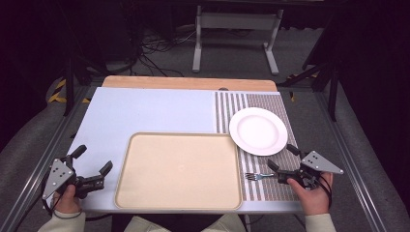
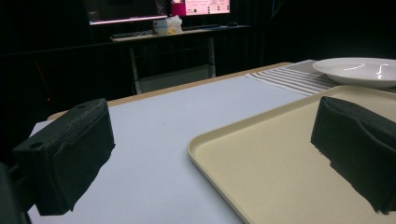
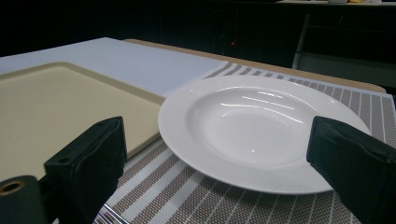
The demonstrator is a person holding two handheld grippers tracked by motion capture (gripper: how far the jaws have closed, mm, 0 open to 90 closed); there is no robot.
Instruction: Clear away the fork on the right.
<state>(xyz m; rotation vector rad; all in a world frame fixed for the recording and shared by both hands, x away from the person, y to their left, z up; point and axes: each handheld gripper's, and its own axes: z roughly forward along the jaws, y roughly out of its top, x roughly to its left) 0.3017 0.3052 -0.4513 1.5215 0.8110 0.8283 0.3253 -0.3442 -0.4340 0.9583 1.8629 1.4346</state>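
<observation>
We count one tray (image 1: 178, 170), one white plate (image 1: 257, 131) on the striped mat (image 1: 270, 186) and one fork (image 1: 258, 176) lying just before our right gripper (image 1: 280, 158), jaws wide, empty. Our left gripper (image 1: 92, 158) gapes empty too, beside the tray.
</observation>
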